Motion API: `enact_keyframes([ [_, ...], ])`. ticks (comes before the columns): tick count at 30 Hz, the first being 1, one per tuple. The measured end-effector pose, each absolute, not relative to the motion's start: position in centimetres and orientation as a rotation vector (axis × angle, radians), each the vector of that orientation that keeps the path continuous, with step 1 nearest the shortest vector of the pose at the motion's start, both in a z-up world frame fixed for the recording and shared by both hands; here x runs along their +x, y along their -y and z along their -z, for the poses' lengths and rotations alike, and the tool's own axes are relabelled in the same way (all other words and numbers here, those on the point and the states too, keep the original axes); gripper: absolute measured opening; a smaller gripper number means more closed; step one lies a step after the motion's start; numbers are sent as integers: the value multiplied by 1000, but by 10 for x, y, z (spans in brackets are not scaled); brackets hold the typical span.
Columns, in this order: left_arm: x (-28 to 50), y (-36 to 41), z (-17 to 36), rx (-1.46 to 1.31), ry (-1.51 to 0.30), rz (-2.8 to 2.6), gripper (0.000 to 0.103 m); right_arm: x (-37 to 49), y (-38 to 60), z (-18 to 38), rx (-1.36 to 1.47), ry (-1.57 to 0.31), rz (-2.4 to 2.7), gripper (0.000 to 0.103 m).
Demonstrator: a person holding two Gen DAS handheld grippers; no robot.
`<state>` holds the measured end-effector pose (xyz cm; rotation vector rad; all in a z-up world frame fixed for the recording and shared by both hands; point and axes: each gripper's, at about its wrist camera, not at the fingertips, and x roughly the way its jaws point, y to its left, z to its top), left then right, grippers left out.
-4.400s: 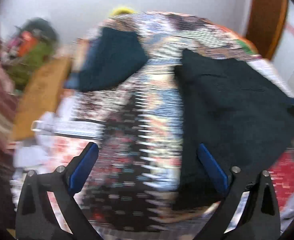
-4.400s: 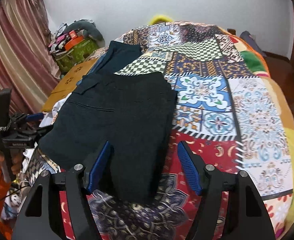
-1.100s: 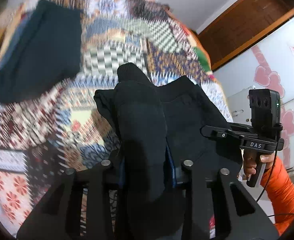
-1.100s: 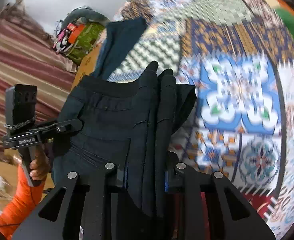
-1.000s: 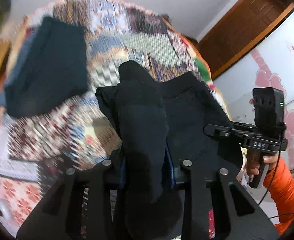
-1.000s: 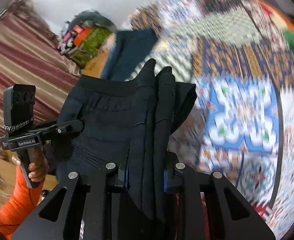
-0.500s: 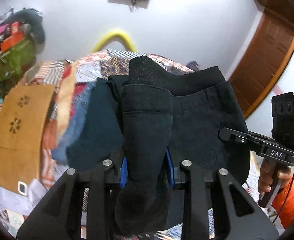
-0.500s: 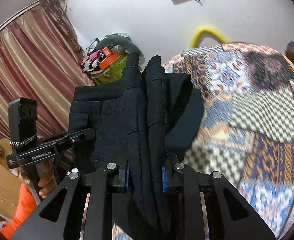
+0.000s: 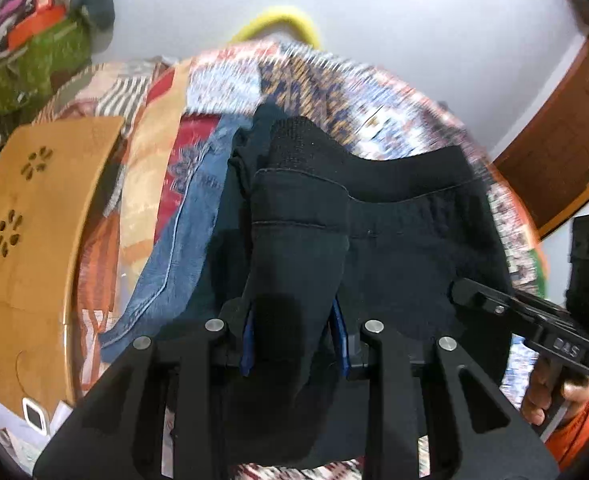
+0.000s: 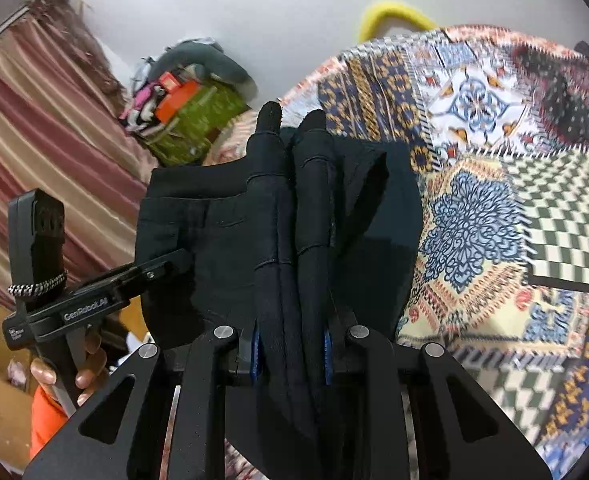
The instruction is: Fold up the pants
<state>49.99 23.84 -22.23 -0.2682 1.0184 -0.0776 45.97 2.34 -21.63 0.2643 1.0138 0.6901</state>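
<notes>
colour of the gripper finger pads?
Blue pads; clearest in the right wrist view.

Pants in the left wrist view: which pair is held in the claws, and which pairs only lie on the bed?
The black pants are held, pinched by the left claw and right claw. The blue jeans lie flat on the quilt.

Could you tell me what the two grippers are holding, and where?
Both hold the black pants: left gripper and right gripper each clamp a bunched edge.

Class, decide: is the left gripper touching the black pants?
Touching. The left wrist view shows the left gripper shut on bunched black pants, cloth pressed between both blue pads.
</notes>
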Motion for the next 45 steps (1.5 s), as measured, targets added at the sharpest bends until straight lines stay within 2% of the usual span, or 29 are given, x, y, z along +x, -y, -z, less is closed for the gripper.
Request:
enact_keyframes([
  [6,535,-242,276,-258,-1093,27,35,478,-34,251,213,-1067,-622,20],
  [10,536,-248,288,-302,-1078,11,48,485,-34,263,165,-1104,-585,23],
  [11,534,-249,290,-307,-1079,7,50,482,-34,261,141,-1106,-579,26],
  [12,531,-250,289,-313,-1078,-1,51,478,-34,258,109,-1101,-570,31],
  [15,517,-251,280,-322,-1087,-25,52,464,-29,245,49,-1085,-549,33],
  [24,427,-238,192,-267,-949,-44,52,370,10,158,23,-851,-621,33],
  [29,353,-213,115,-189,-778,-45,52,315,35,95,63,-695,-678,33],
  [35,257,-174,47,-100,-569,-35,52,236,62,31,93,-502,-728,32],
  [43,137,-122,-5,-20,-311,-68,52,131,81,-6,58,-289,-712,32],
  [45,117,-110,-11,2,-271,-84,56,117,82,-8,43,-263,-701,32],
])
